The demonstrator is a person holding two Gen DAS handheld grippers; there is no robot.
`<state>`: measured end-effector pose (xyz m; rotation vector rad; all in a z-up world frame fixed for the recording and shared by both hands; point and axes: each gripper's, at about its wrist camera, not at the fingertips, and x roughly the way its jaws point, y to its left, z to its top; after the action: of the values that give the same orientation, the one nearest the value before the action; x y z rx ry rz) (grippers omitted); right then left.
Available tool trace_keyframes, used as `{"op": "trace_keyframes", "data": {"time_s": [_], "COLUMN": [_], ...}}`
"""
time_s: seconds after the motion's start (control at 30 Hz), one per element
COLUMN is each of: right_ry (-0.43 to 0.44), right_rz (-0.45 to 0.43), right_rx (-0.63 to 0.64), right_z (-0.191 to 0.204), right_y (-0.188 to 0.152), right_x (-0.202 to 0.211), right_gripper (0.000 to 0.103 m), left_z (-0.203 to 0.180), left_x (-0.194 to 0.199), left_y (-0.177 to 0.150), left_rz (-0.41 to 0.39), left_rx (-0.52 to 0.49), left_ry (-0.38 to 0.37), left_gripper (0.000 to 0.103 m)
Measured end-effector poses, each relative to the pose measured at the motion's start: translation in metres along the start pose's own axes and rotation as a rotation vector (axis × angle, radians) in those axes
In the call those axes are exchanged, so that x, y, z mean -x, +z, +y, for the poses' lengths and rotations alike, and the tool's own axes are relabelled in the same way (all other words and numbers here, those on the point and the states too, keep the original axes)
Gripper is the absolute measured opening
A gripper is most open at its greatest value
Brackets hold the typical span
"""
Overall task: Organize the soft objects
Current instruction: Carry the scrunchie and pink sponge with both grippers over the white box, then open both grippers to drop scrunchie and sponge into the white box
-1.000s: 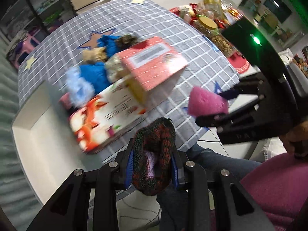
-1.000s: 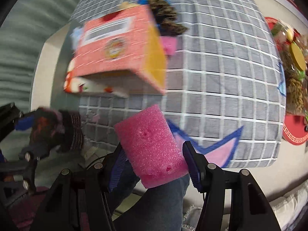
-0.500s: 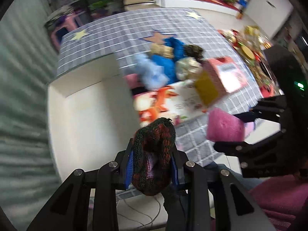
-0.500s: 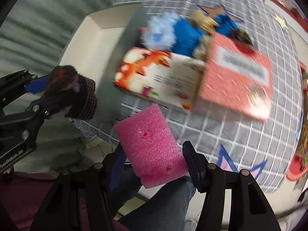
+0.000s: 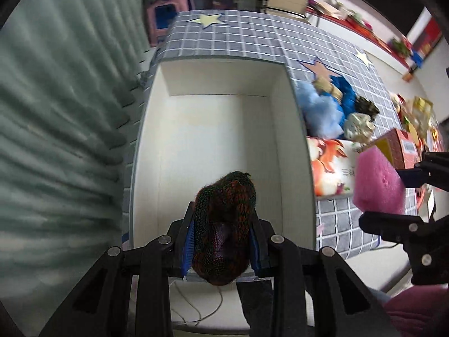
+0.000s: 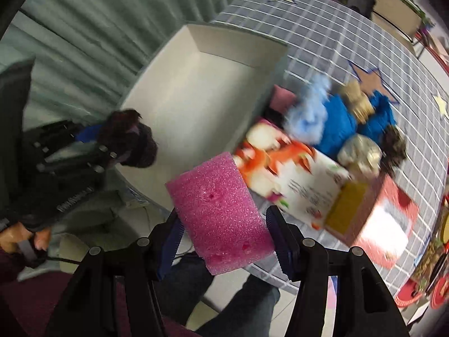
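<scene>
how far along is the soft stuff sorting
Nothing is packed yet: the white box is bare inside. In hand: left gripper clamps a dark knitted piece over the box; right gripper holds pink foam. The blue fluffy pile remains outside.

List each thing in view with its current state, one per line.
left gripper: shut on the knitted bundle, above the box's near end
right gripper: shut on the pink foam block
white box: open, nothing inside
printed carton: lying flat on the table
</scene>
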<state>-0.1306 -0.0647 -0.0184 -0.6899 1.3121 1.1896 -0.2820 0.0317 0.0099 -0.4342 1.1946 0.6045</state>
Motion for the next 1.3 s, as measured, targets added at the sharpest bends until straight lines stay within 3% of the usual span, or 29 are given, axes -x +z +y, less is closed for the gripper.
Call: {"op": "trace_keyframes", "data": {"time_s": [0.3,1.1,1.27,1.3], "right_ry": [0.018,0.025,0.029,0.029], "right_rz": [0.007,0.024,0.023,0.023], "right_rx": [0.097,0.112,0.111,0.113], "right_z": [0.04,0.051,0.052,0.052], "right_y": [0.039,0.053,0.054,0.055], "right_x": [-0.01,-0.022,-0.024,-0.024], "right_gripper": [0.06,0.06,0.06,0.06], "left_z": [0.018,0.026,0.023,0.023], "left_x": [-0.009,-0.018,-0.017,-0.017], "left_y": [-0.006,-0.011,-0.01,-0.01], "left_rz": [0.016,0.028,0.023,0.02], "left_rx": [0.064,0.098,0.095,0.095], "left_ry": [0.004,-0.004,-0.007,-0.004], "left_gripper": [0.034,0.035,0.044,0.052]}}
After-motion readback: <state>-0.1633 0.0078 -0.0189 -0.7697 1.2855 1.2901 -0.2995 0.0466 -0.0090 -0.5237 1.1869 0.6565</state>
